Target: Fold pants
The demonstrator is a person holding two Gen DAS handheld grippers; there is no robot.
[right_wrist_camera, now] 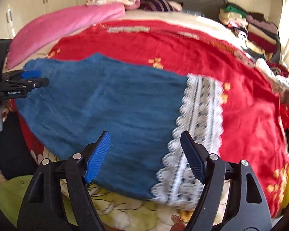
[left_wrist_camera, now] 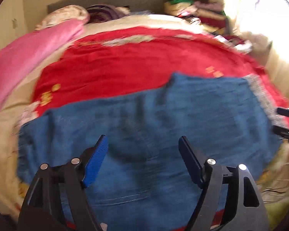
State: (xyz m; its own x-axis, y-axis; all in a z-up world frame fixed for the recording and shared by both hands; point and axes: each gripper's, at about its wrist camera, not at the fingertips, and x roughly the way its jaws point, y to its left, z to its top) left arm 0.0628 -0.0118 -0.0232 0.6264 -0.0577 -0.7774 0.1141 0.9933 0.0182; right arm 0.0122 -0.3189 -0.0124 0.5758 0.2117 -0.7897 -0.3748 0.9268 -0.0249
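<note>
Pants (right_wrist_camera: 106, 104): lying folded on the bedspread (right_wrist_camera: 240, 77)
Blanket (right_wrist_camera: 63, 27): lying behind, at left
Clothes pile (right_wrist_camera: 256, 30): sitting behind, at right

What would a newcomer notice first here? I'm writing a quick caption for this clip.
The blue pants lie spread across a bright red cloth on the bed, their white lace trim toward the right. Both grippers, the left gripper and the right gripper, hover open above them.

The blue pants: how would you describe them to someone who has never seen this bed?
Find the bed's red cover. On its near part lie the blue pants, spread flat. They alone are denim blue, with a white lace band along one end.
</note>
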